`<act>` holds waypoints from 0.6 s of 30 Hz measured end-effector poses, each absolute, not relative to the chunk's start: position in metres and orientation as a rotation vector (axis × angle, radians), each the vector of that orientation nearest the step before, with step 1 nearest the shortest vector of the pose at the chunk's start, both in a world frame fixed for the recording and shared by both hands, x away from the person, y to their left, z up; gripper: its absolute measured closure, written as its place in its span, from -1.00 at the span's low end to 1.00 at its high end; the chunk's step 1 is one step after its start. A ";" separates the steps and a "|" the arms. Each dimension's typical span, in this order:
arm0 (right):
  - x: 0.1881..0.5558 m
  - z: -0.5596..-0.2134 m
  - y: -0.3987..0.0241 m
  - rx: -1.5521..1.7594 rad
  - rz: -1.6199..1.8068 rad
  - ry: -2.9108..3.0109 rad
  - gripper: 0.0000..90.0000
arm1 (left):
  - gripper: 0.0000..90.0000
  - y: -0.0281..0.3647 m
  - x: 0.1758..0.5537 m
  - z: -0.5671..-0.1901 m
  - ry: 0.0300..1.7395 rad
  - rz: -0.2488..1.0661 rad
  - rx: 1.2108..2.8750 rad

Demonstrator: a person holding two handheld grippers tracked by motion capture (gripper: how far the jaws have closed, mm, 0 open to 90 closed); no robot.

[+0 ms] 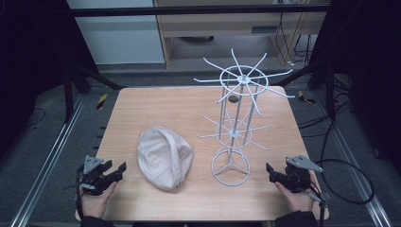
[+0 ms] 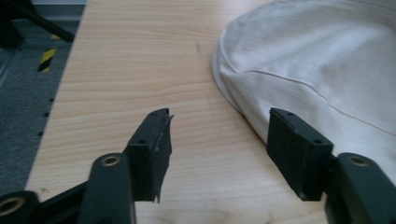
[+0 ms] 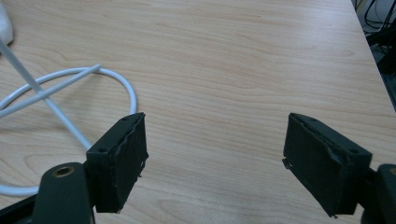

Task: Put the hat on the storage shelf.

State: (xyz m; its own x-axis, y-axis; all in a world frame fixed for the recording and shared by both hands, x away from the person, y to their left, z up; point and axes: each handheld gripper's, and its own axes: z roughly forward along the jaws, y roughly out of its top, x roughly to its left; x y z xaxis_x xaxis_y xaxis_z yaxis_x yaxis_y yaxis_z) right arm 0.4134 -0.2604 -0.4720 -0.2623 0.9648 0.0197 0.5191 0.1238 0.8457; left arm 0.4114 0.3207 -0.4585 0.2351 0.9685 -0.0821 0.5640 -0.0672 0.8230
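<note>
A cream cloth cap [image 1: 164, 157] lies on the wooden table [image 1: 156, 106], left of a white wire rack [image 1: 235, 123] with radiating arms and a ring base. My left gripper [image 1: 118, 171] rests at the table's near left corner, open, just left of the cap. In the left gripper view the cap [image 2: 317, 60] lies ahead and to the right, its edge near the right pad [image 2: 296, 151]. My right gripper [image 1: 270, 171] sits at the near right, open and holding nothing. The rack's ring base [image 3: 56, 100] lies to its left in the right gripper view.
Metal rails and grey floor [image 1: 42, 137] flank the table. Black cables [image 1: 347, 182] loop on the floor at the right. A wooden cabinet [image 1: 246, 23] stands beyond the far edge. Bare table top [image 3: 243, 60] stretches ahead of the right gripper.
</note>
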 end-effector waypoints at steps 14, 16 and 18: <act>0.408 -0.469 -0.257 1.420 1.061 1.868 -0.23 | 0.69 0.294 0.398 -0.450 1.280 0.540 1.836; 0.408 -0.470 -0.256 1.414 1.061 1.876 -0.16 | 0.78 0.287 0.397 -0.451 1.251 0.509 1.869; 0.408 -0.470 -0.256 1.411 1.066 1.879 -0.12 | 0.82 0.283 0.397 -0.451 1.237 0.499 1.882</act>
